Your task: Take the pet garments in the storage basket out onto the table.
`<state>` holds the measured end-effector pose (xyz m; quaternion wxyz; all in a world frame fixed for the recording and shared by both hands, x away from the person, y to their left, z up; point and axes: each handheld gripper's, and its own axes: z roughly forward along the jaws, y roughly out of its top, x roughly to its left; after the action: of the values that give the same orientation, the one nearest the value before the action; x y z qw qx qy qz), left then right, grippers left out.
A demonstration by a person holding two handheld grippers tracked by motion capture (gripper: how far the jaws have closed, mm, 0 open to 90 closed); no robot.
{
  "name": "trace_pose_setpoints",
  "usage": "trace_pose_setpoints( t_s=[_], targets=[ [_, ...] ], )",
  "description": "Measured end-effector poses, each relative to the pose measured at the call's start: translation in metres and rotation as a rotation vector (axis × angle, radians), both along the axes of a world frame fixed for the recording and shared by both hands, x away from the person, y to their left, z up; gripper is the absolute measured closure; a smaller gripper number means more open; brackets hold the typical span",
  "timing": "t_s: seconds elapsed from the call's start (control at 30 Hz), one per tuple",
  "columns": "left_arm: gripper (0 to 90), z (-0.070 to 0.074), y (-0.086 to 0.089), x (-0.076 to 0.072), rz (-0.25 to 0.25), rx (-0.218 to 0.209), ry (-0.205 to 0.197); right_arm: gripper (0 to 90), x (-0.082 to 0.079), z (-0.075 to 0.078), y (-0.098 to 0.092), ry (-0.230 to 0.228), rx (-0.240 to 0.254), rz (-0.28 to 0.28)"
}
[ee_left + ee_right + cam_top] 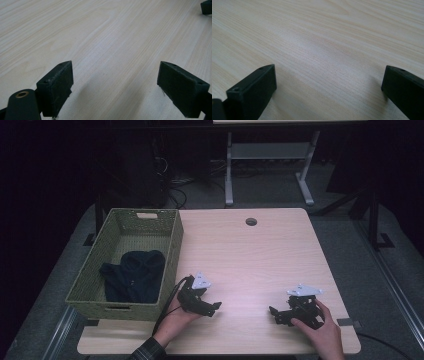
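Both claws rest low on the bare worktop (pixel 260 255), spread wide with nothing between the jaws: the left claw (pixel 212 307) near the basket (pixel 172 245), the right claw (pixel 276 314) well apart at the near right, the two pointing toward each other. The dark cloth (pixel 134 276) lies bunched in the basket's near half. The likely step is fetching it. Lift the left claw over the basket's right wall, come down on a raised fold, and close firmly before pulling up, so the weave is not snagged.
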<state>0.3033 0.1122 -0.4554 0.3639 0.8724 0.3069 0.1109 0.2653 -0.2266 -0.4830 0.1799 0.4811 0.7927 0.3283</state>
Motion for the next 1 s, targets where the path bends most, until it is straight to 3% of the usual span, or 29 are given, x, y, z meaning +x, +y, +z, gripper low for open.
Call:
trace_pose_setpoints(
  t_s=[0.5, 1.0],
  targets=[
    [13.0, 0.009, -0.003, 0.002, -0.023, 0.006, 0.009, 0.0, 0.0, 0.0, 0.0, -0.001, 0.001, 0.0],
    [13.3, 0.021, 0.001, 0.004, -0.016, -0.004, -0.01, 0.0, 0.0, 0.0, 0.0, -0.001, 0.001, 0.0]
  ],
)
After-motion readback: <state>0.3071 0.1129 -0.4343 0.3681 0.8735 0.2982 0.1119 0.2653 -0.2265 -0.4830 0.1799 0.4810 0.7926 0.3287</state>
